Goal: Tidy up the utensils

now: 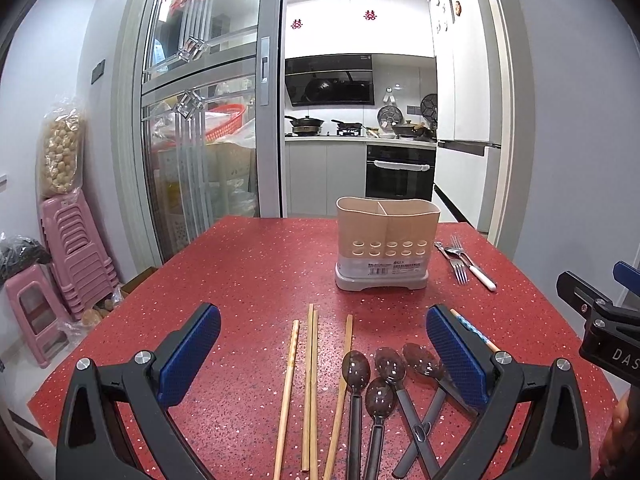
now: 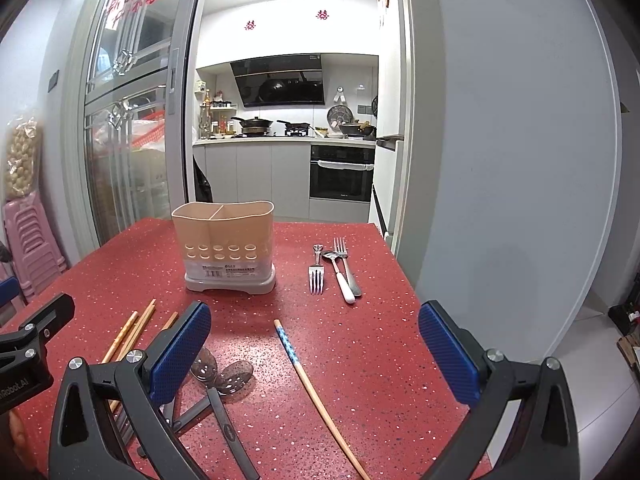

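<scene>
Left gripper (image 1: 323,354) spread wide above red table (image 1: 248,272), bare chopsticks (image 1: 310,392) and dark spoons (image 1: 380,384) lying between its pads, beige utensil holder (image 1: 386,248) standing beyond, forks (image 1: 460,260) beside it

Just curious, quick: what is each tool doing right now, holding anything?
Left tool: open, holding nothing, above the chopsticks and spoons.
Right tool: open, holding nothing.

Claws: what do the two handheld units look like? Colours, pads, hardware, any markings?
Both match: black plastic arms with triangular cut-outs, silver round bolts at the pivots, and blue pads with a fine grid texture. That holds for the left claw and the right claw. White lettering shows on each body when seen from the other camera, cut off at the frame edge. No cables or sleeves visible.
</scene>
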`<state>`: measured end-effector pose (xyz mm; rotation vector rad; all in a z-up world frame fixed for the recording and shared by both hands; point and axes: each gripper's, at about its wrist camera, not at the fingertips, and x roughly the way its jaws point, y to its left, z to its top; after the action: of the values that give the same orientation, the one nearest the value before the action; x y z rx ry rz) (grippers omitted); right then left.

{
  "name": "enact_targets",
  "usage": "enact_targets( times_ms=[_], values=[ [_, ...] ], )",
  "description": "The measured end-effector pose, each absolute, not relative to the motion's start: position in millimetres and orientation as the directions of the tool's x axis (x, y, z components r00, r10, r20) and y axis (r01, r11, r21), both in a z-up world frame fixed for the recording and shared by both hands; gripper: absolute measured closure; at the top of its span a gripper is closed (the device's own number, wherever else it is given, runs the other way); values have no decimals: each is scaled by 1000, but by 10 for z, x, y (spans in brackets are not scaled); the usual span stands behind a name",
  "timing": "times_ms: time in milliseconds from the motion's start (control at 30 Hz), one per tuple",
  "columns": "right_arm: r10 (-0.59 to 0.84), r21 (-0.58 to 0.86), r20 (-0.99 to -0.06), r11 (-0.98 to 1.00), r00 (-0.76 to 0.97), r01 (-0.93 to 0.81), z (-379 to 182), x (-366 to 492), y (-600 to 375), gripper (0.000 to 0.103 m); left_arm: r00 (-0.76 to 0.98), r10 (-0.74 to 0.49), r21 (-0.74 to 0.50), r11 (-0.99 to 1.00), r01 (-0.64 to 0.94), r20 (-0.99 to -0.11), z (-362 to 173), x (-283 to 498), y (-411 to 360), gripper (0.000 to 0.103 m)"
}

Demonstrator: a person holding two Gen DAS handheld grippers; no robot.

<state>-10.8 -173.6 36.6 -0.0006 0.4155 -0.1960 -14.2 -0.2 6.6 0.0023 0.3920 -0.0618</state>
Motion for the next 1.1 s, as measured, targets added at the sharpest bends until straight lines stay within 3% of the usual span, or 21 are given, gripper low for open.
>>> enact_targets(
  times_ms=[1100],
  values=[
    [-192, -32, -402, 980, 895, 196, 337, -133, -1732, 0, 920, -56, -8, 998, 58, -388, 51, -153, 13, 0]
  ],
)
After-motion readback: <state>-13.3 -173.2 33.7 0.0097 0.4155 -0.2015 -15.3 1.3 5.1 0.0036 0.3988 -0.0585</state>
